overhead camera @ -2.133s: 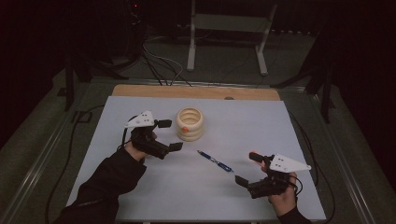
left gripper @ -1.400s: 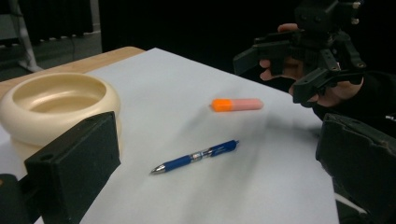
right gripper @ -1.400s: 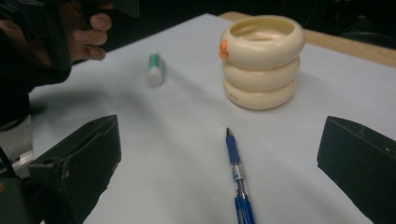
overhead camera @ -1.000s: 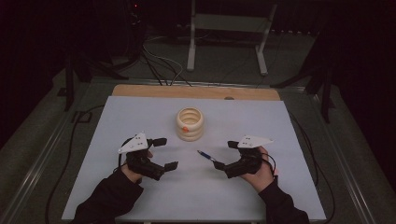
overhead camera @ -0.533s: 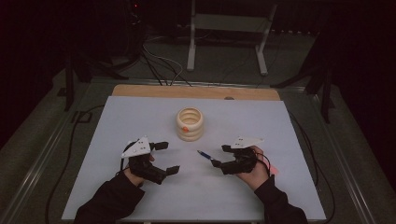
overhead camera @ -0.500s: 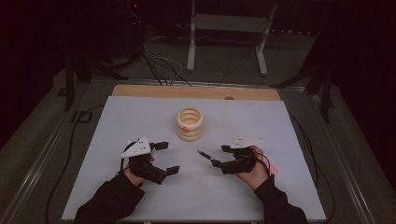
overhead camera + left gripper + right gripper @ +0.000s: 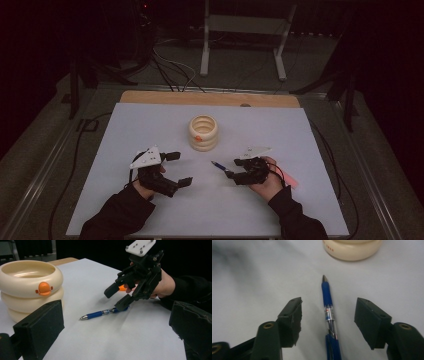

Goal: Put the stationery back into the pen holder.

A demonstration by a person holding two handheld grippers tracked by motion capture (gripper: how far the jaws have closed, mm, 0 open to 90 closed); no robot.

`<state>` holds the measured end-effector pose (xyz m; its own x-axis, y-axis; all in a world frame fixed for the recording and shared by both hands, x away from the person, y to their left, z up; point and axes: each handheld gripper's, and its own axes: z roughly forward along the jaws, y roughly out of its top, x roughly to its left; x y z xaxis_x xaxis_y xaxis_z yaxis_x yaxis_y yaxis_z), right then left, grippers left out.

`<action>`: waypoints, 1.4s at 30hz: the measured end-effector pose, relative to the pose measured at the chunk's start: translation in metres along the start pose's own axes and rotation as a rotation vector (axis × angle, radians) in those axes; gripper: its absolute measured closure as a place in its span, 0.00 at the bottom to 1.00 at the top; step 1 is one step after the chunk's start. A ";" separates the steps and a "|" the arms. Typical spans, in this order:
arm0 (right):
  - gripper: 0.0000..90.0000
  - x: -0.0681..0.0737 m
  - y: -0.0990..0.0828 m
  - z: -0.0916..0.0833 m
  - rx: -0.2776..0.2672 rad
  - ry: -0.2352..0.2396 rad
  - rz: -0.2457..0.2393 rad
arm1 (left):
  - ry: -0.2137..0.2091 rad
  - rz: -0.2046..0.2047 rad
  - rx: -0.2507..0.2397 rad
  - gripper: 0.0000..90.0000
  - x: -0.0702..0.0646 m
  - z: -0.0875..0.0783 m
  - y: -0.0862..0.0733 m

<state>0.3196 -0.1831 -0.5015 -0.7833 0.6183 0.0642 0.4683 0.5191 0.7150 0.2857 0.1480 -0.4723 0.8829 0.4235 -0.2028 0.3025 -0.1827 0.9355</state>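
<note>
I'm in the middle of the pickup: my right gripper straddles the blue pen, which lies flat on the white counter at about five o'clock from the cream ringed holder, tip pointing toward it. In the right gripper view the jaws stand apart on either side of the barrel, not yet touching it; they have just been closing, with the pen between them. My judgement is that the next move calls for closing fully on the barrel, keeping it centred, then a lift and a tilt toward the holder's open top. My left gripper rests wide open at around seven o'clock from the holder, holding nothing. Compared with a second ago, the right hand has sunk onto the pen and narrowed its jaws; the left has kept its place.
</note>
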 end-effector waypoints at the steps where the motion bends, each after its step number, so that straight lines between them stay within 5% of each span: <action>1: 0.51 0.001 0.000 0.000 0.005 0.006 -0.008 | 0.001 -0.001 -0.002 0.00 0.000 0.000 0.000; 29: 0.87 0.010 0.006 0.024 0.200 -0.078 -0.088 | -0.001 -0.009 -0.003 0.00 0.000 0.001 0.001; 35: 0.89 0.012 0.007 0.024 0.207 -0.091 -0.060 | -0.008 -0.005 0.005 0.00 -0.001 0.002 0.002; 42: 0.89 0.011 0.006 0.013 0.153 -0.055 -0.027 | -0.005 -0.012 0.004 0.00 0.000 0.002 0.002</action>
<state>0.3190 -0.1655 -0.5057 -0.7750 0.6319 0.0048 0.5070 0.6173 0.6015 0.2868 0.1458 -0.4710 0.8807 0.4217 -0.2156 0.3147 -0.1809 0.9318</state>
